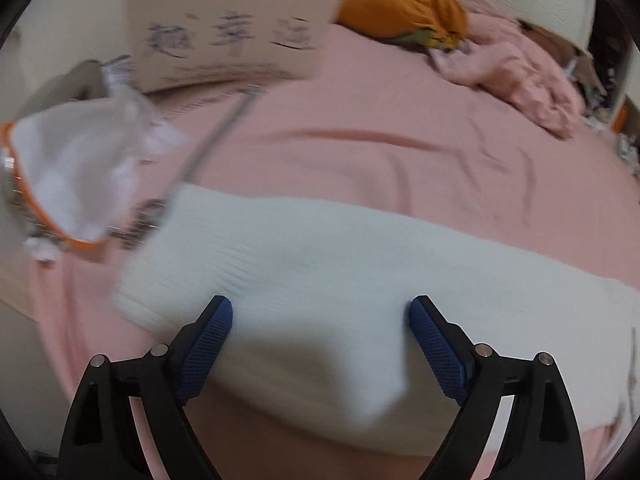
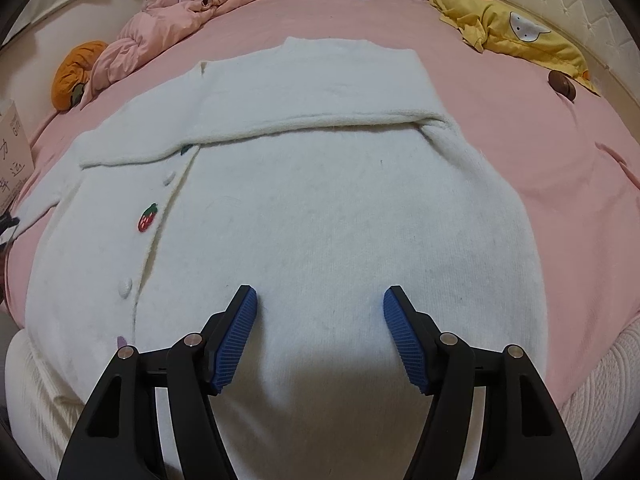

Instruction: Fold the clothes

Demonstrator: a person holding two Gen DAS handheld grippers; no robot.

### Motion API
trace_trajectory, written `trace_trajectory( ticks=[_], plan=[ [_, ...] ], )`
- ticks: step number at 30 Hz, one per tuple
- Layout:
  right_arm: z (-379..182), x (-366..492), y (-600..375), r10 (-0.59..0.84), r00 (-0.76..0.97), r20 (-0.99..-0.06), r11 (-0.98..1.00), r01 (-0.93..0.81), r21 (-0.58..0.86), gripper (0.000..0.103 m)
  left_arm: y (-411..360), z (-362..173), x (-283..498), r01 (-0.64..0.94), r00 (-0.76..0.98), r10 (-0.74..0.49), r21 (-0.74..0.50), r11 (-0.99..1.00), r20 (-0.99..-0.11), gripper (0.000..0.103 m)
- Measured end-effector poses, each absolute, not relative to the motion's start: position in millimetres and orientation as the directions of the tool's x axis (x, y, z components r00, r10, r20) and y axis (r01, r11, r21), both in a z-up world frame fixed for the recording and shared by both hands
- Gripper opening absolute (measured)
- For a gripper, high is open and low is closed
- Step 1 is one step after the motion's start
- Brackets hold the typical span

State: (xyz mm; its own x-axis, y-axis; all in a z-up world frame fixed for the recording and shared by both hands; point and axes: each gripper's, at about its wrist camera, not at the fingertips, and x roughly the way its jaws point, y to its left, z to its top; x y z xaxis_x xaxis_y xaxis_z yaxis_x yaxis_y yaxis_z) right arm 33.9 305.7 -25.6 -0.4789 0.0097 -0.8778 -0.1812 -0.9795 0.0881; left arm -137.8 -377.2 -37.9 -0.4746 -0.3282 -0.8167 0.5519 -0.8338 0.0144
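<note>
One sleeve [image 2: 256,122] of the white cardigan [image 2: 320,208] already lies folded across its chest, so the fold is only begun. The cardigan is spread flat on the pink bed [image 2: 520,128], collar at the far end, hem near. The other sleeve [image 1: 304,264] stretches out to the left, unfolded. The left gripper [image 1: 320,316] hovers over it, jaws wide and empty. The right gripper [image 2: 320,304], also wide and empty, hangs above the near hem. Second sleeve and body folds appear left.
</note>
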Motion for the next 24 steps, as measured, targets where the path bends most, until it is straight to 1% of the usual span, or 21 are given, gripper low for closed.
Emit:
trace_trajectory(
  ticks=[2,3,6,8,12,14,18,21,24],
  plan=[
    [-26,33,307,0.006,-0.477,-0.879,-0.980,-0.180,0.091,0.066,-392,-24,-128,0.630,-0.398,-0.425,0.094,-0.771,-0.813,0.090],
    [-26,33,309,0.005,-0.478,-0.878,-0.980,-0.179,0.092,0.066,-399,-14,-125,0.660,-0.382,-0.445,0.098,-0.745,-0.810,0.088],
    [-24,35,308,-0.001,-0.487,-0.873,-0.978,-0.184,0.104,0.066,-396,25,-112,0.667,-0.473,-0.424,0.000,-0.745,-0.772,0.088],
    [-21,35,308,-0.011,-0.502,-0.865,-0.975,-0.187,0.121,0.066,-366,49,-109,0.594,-0.534,-0.371,-0.024,-0.804,-0.760,0.088],
    [-8,39,303,-0.014,-0.553,-0.833,-0.980,-0.157,0.121,0.066,-263,64,-111,0.358,-0.561,-0.192,-0.028,-0.933,-0.805,0.088],
    [0,42,297,-0.007,-0.578,-0.816,-0.985,-0.135,0.104,0.066,-190,62,-102,0.215,-0.546,-0.107,-0.015,-0.977,-0.831,0.089],
    [18,52,287,-0.004,-0.631,-0.776,-0.990,-0.107,0.093,0.066,-59,48,-58,0.000,-0.523,0.004,-0.005,-1.000,-0.853,0.089],
    [32,61,282,-0.006,-0.661,-0.751,-0.992,-0.090,0.087,0.066,8,31,-25,-0.058,-0.533,0.061,-0.035,-0.998,-0.844,0.091],
    [40,71,278,0.003,-0.672,-0.740,-0.991,-0.103,0.089,0.066,51,-2,4,-0.057,-0.474,0.117,-0.103,-0.993,-0.873,0.091]
  ],
)
